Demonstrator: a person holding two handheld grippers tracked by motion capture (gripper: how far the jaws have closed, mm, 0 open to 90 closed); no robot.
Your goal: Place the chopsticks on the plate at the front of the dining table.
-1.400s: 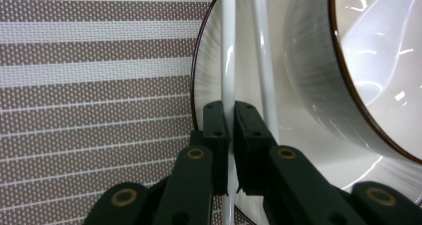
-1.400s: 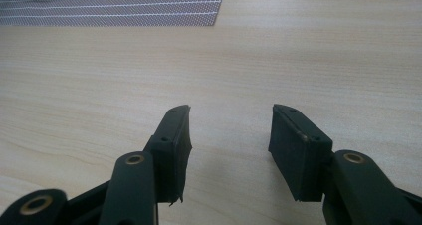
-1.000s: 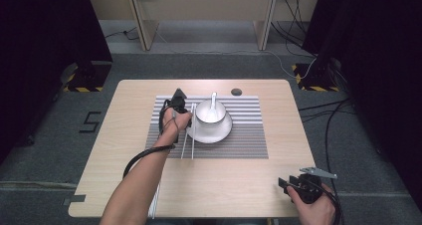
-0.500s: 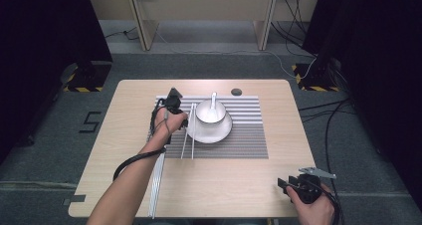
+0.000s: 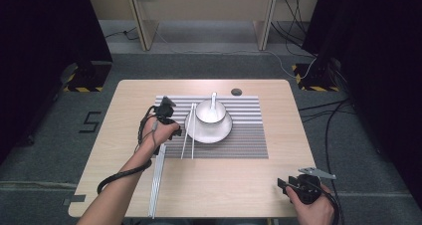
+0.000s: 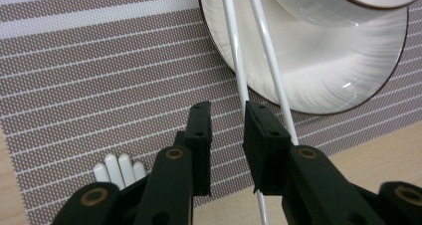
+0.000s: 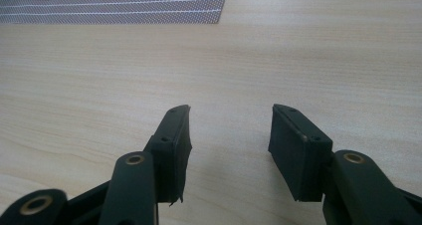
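1. Chopsticks (image 5: 188, 130) lay side by side on the striped placemat (image 5: 239, 140), their far ends resting on the left rim of the white plate (image 5: 219, 133) that carried a bowl (image 5: 211, 110).
2. Left gripper (image 6: 226, 118) hovered over the chopsticks, jaws slightly apart, gripping nothing.
3. Right gripper (image 7: 230, 130) sat wide open and empty above the bare table (image 7: 298, 46).
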